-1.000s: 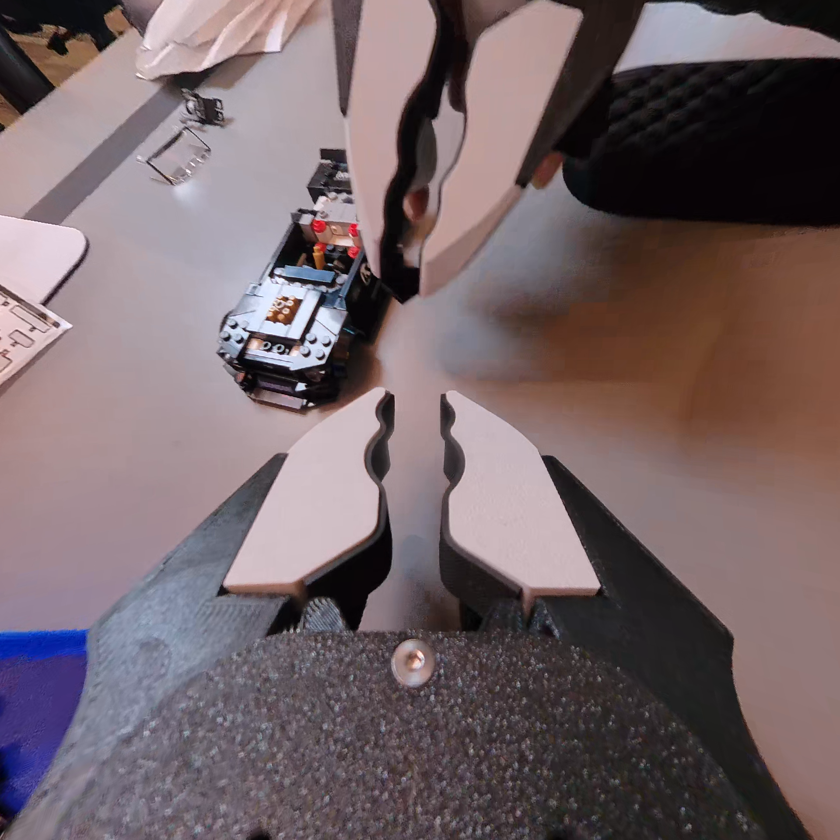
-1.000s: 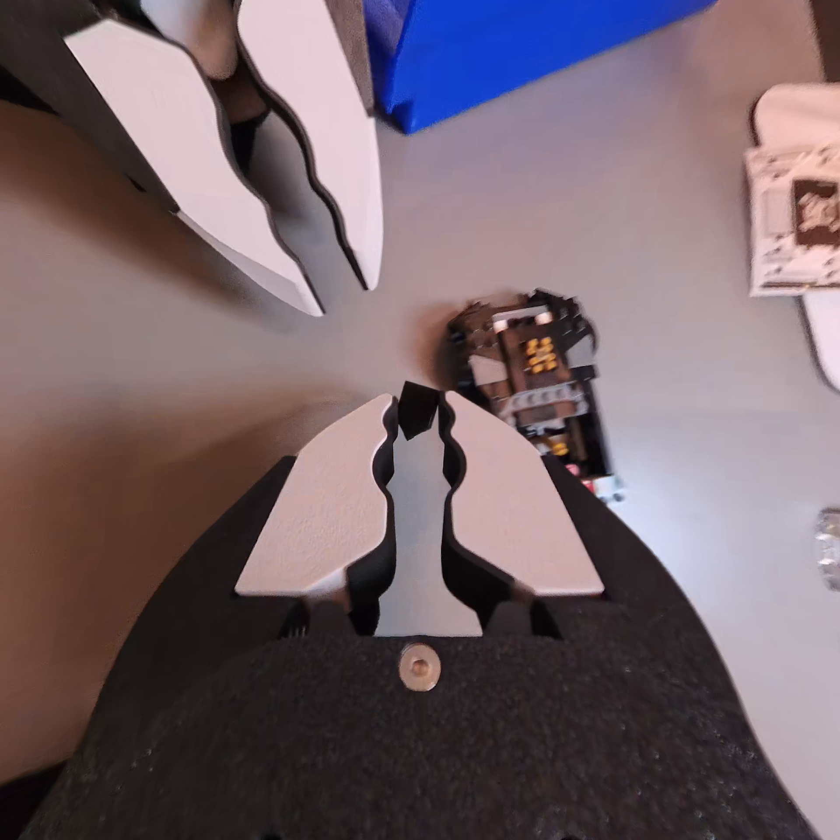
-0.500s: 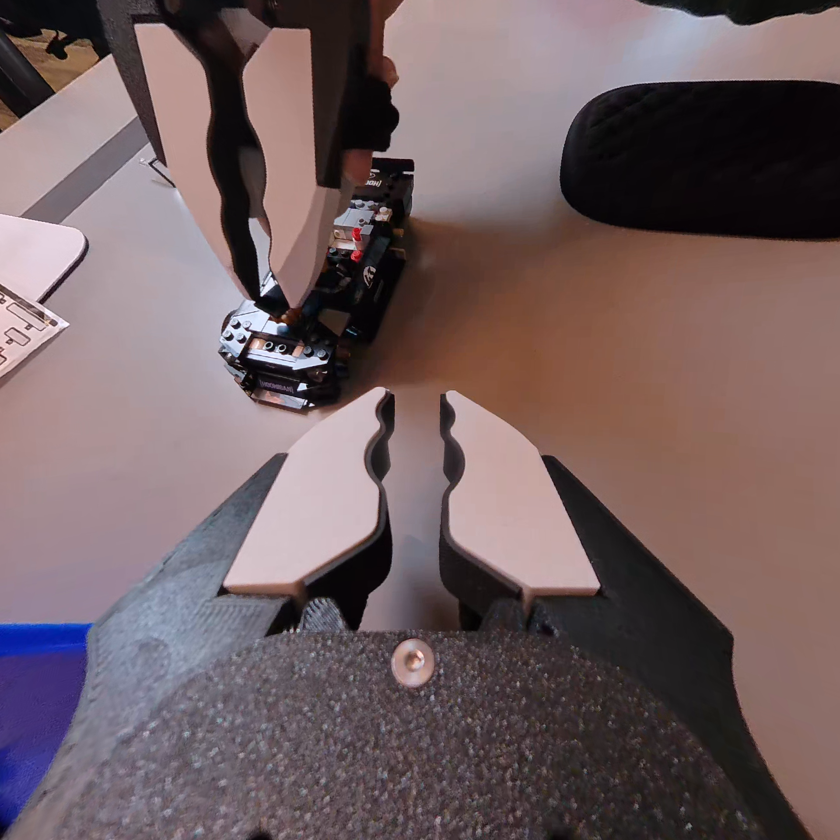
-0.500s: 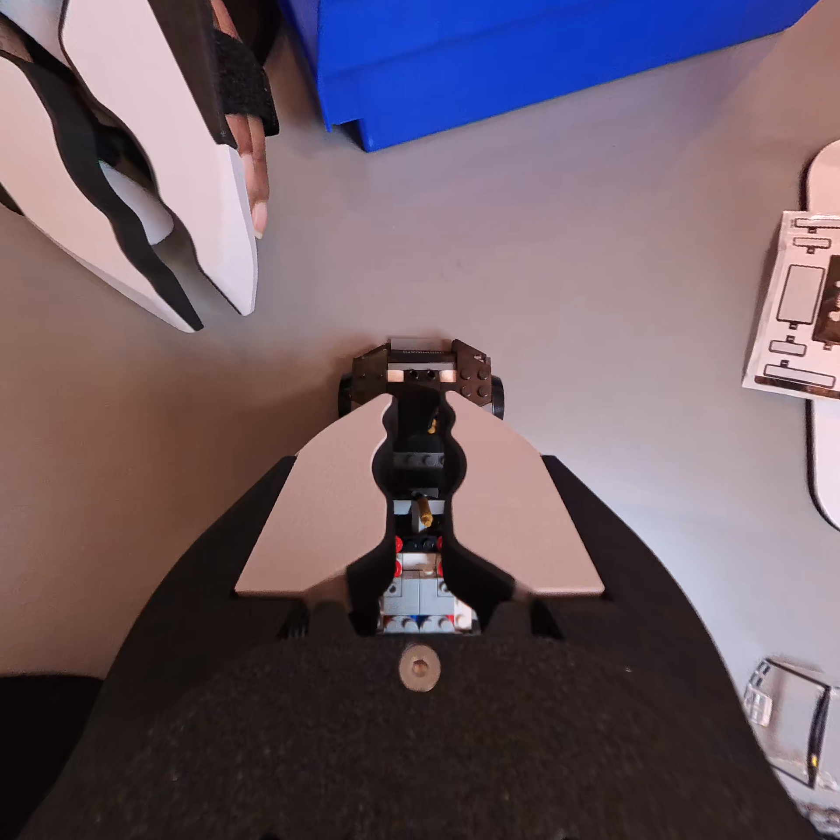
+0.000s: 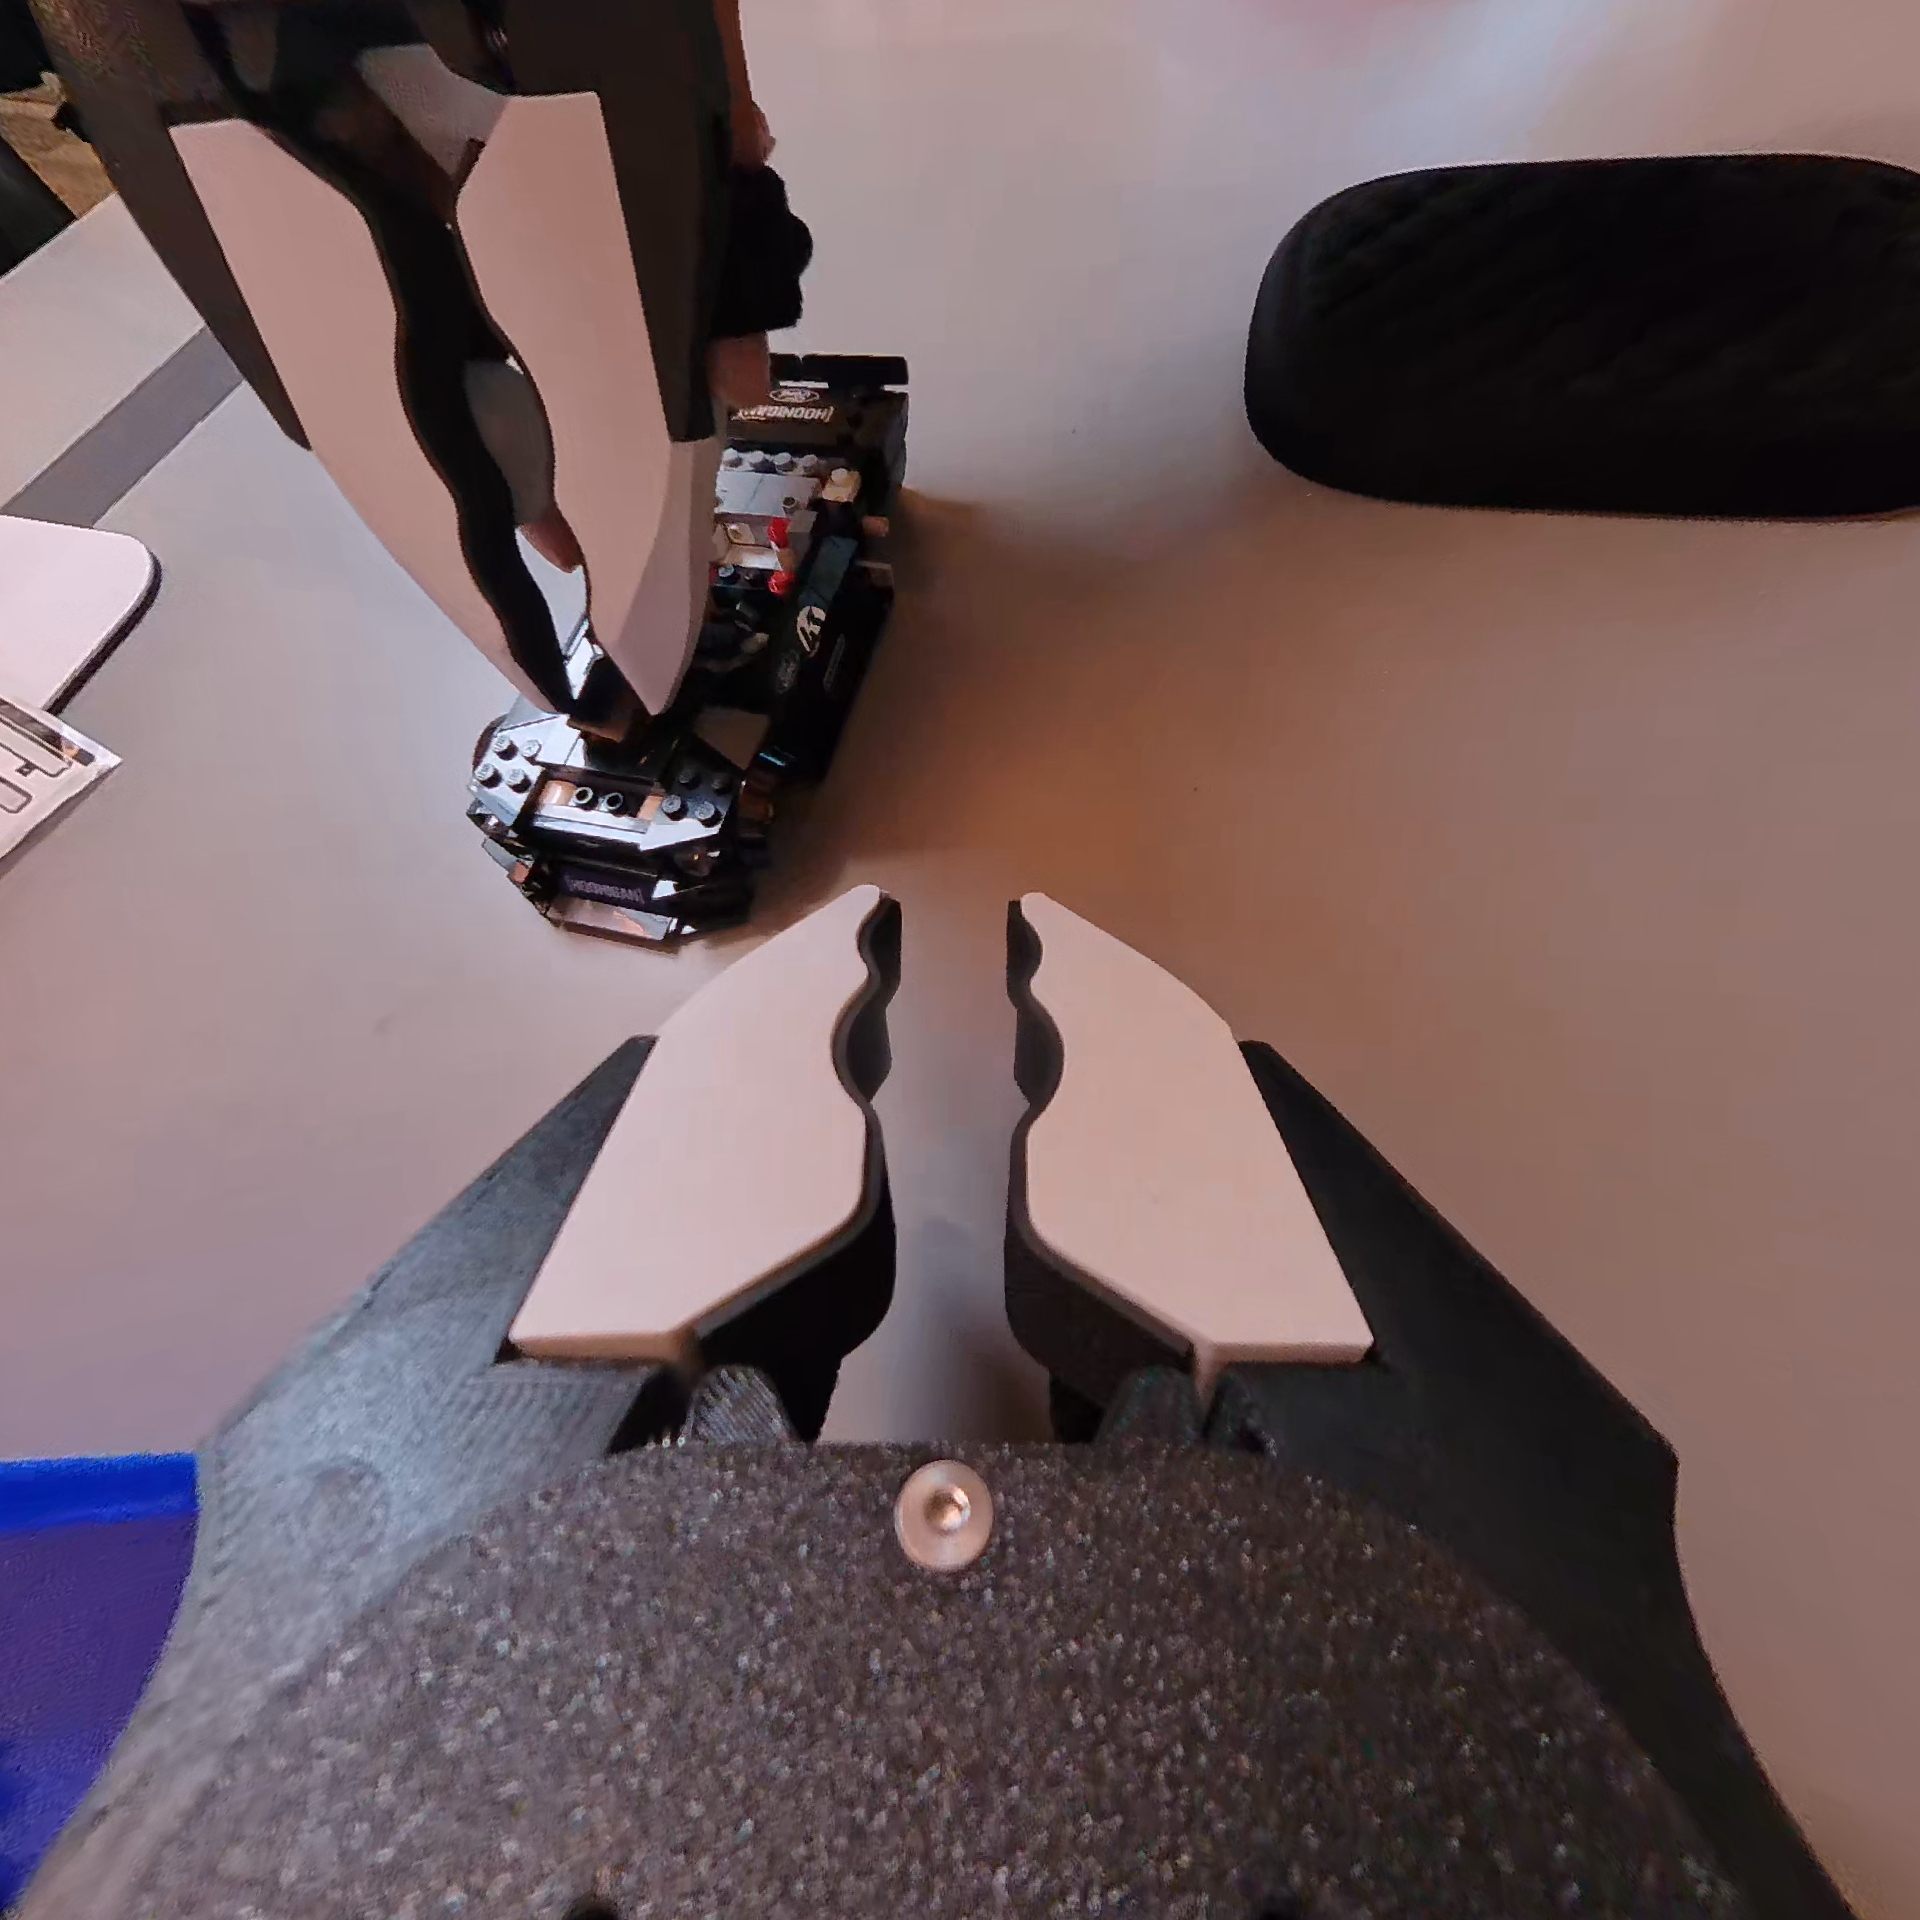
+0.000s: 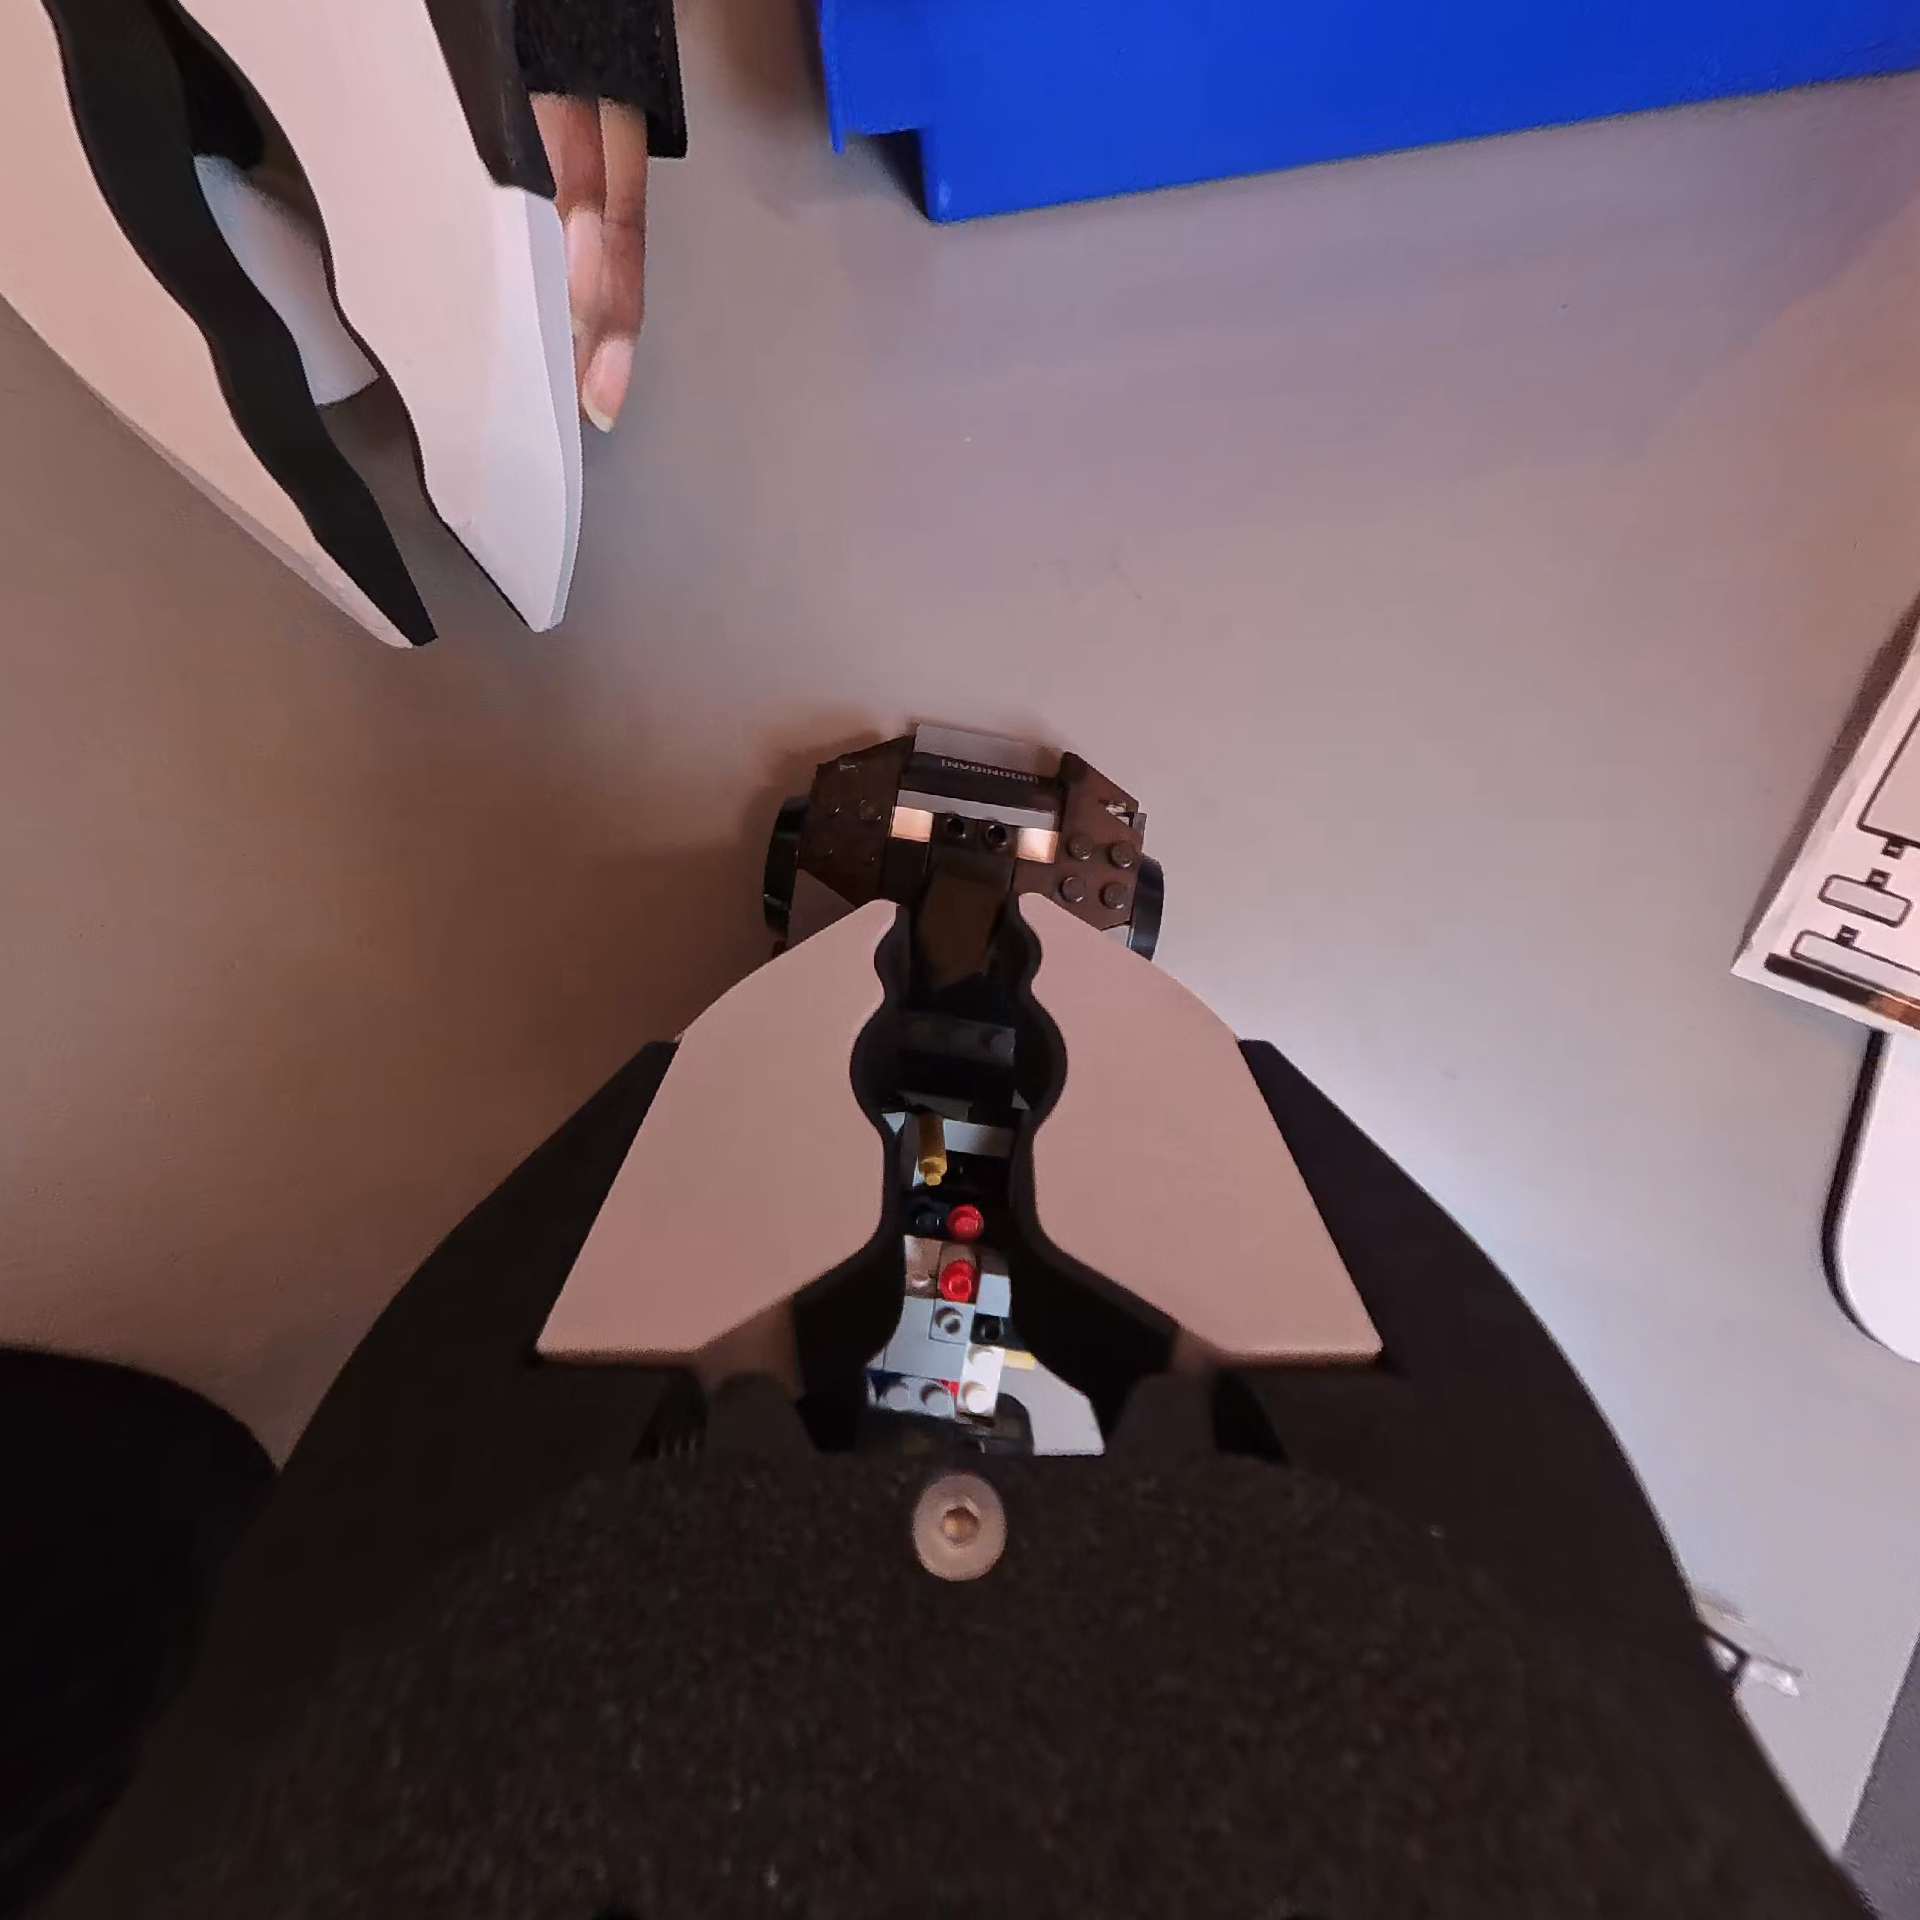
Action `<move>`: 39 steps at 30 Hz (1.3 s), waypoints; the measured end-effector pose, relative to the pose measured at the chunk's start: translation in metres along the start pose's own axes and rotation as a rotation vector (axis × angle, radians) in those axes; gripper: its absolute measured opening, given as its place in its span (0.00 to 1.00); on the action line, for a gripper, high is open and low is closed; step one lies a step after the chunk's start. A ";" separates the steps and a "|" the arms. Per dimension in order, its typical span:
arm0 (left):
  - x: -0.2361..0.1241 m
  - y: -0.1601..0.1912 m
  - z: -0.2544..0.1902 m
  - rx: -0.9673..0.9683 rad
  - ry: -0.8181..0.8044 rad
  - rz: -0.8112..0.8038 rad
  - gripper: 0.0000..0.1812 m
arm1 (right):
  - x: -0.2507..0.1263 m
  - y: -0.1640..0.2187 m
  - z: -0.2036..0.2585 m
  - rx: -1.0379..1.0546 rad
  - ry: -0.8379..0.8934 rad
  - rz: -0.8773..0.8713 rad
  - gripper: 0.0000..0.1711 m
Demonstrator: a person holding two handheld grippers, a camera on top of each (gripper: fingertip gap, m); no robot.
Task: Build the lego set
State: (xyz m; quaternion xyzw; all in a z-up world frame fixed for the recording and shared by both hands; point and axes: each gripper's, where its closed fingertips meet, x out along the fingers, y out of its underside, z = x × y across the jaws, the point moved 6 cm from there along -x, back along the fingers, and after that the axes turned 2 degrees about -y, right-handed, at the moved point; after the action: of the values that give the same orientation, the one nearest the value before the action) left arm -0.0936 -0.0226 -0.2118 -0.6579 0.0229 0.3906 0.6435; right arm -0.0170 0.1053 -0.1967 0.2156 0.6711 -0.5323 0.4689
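Lego car, a mostly black model with grey, red and yellow bricks showing in its open middle, stands on the grey desk. In the left wrist view it lies left of centre, its studded end nearest the camera and just beyond the tips of the left gripper. The left gripper hovers over bare desk; its jaws stand a narrow gap apart and hold nothing.

The right gripper points down onto the car from above. Its jaws are pinched on a small black piece at their tips, and the piece sits on top of the car's studded end (whether it is already seated on the studs cannot be told). Through the gap between the jaws the right wrist view shows the car's inner bricks. In the left wrist view the same gripper enters from the upper left, its tips meeting the car's near end.

Around the model:
- A blue bin stands at the far edge of the right wrist view, and shows again at the near left corner of the left wrist view.
- A printed sheet lies to the right in the right wrist view, partly on a white object with a rounded edge.
- A black padded object lies on the desk at the far right of the left wrist view, well apart from the car.
- A person's fingers and a dark sleeve cuff show beside the left gripper in the right wrist view.
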 end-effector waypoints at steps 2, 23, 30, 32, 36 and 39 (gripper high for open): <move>0.000 0.000 0.000 -0.005 0.003 -0.001 0.11 | 0.000 0.000 -0.001 -0.009 -0.017 0.002 0.10; 0.000 0.000 0.000 -0.012 0.015 -0.001 0.11 | -0.007 0.007 -0.006 0.043 -0.033 -0.078 0.11; -0.001 -0.001 0.001 -0.017 0.012 -0.009 0.10 | -0.016 0.017 -0.001 0.122 0.033 -0.101 0.12; -0.001 -0.001 0.001 -0.019 0.011 -0.010 0.10 | -0.015 0.021 0.000 0.160 0.049 -0.105 0.12; 0.000 0.000 0.000 -0.011 0.011 -0.001 0.10 | -0.007 0.027 -0.001 0.196 0.073 -0.042 0.12; 0.000 0.000 0.001 -0.016 0.009 -0.003 0.10 | -0.007 0.026 -0.002 0.203 0.069 -0.040 0.12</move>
State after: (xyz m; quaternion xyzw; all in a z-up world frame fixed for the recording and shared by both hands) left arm -0.0941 -0.0216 -0.2116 -0.6648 0.0216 0.3868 0.6388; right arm 0.0064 0.1180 -0.2039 0.2667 0.6338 -0.5990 0.4103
